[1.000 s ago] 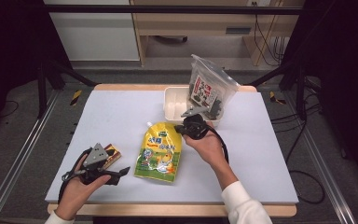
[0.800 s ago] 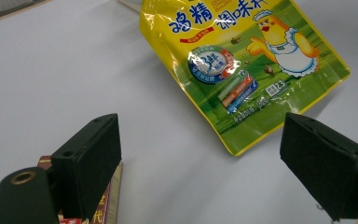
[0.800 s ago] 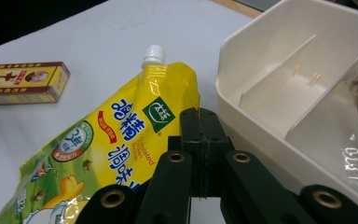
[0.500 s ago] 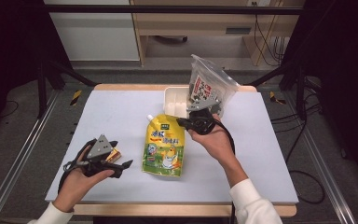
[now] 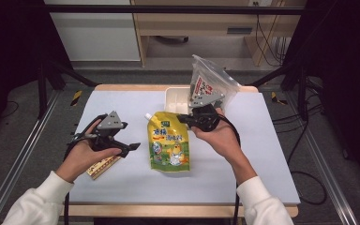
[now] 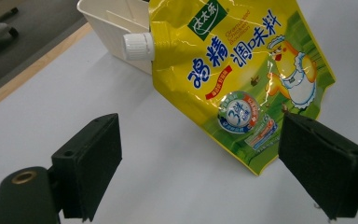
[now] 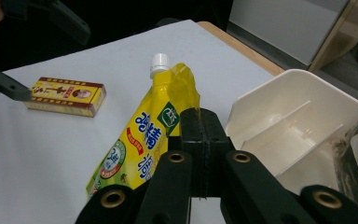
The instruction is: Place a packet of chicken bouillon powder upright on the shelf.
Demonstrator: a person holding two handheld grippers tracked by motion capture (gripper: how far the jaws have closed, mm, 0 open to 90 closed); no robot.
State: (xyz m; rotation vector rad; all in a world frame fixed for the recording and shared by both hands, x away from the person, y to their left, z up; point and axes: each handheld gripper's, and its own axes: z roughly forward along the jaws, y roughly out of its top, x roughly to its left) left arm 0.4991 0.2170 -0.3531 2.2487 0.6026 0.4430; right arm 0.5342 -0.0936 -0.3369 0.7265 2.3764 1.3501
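Observation:
A yellow spouted pouch (image 5: 168, 145) with a white cap and a cartoon chicken hangs tilted over the table's middle. My right gripper (image 5: 184, 118) is shut on its top edge beside the spout; in the right gripper view the jaws (image 7: 200, 140) pinch that upper corner of the pouch (image 7: 135, 149). Whether its bottom edge rests on the table I cannot tell. My left gripper (image 5: 127, 137) hovers left of the pouch, open and with nothing in it. In the left gripper view its pads (image 6: 93, 161) stand wide apart, and the pouch (image 6: 242, 70) lies ahead of them.
A small yellow-and-red box (image 5: 104, 165) lies on the table under the left hand. A white divided tray (image 5: 174, 97) stands at the back edge, with a clear bag of dark contents (image 5: 212, 84) at its right end. The white table top (image 5: 243, 178) reaches to wooden edges.
The right gripper has risen, lifting the pouch's top off the table. The left hand has come up and moved right, away from the small box.

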